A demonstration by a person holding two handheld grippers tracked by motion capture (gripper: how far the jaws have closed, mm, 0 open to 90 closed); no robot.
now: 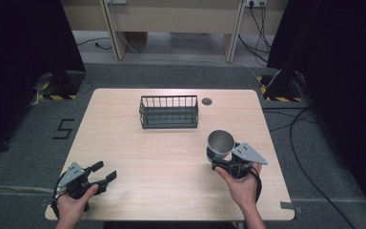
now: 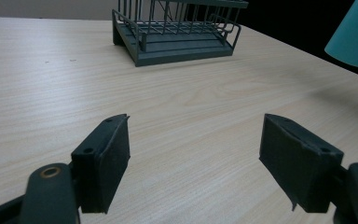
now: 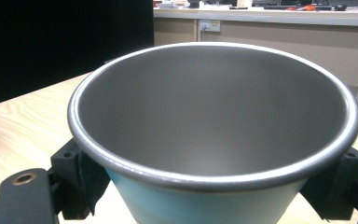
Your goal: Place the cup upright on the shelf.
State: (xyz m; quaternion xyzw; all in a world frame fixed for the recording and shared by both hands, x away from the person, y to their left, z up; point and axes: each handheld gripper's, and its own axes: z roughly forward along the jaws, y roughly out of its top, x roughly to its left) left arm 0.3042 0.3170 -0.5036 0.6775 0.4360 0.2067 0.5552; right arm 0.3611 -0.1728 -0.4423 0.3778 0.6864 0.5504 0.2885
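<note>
I have the cup (image 1: 220, 143) clamped in my right gripper (image 1: 218, 158) — its two jaws press the light blue outer wall from either side, just under the rolled metal rim, as the right gripper view shows with the cup (image 3: 214, 126) looming right in front of the camera. The cup is upright, mouth up and empty. From the high view it sits at the right side of the table (image 1: 138, 157), near the front, and I judge it is raised a little off the wood, though I cannot be sure it has left the surface.

My left gripper (image 1: 101, 172) rests at the front left corner of the table with its jaws spread wide and nothing between them; in the left gripper view only bare wood lies between the pads (image 2: 107, 163).

The dark wire rack (image 1: 168, 111) stands toward the back of the table, well apart from the cup, and it holds nothing. A small round dark cap (image 1: 207, 101) sits in the tabletop just to the rack's right.

So, as I read it, the grasp is done — the cup is secure — and what is left is the carry forward and to the left, and setting the cup down in the rack. That is my guess at the goal, nothing more.
</note>
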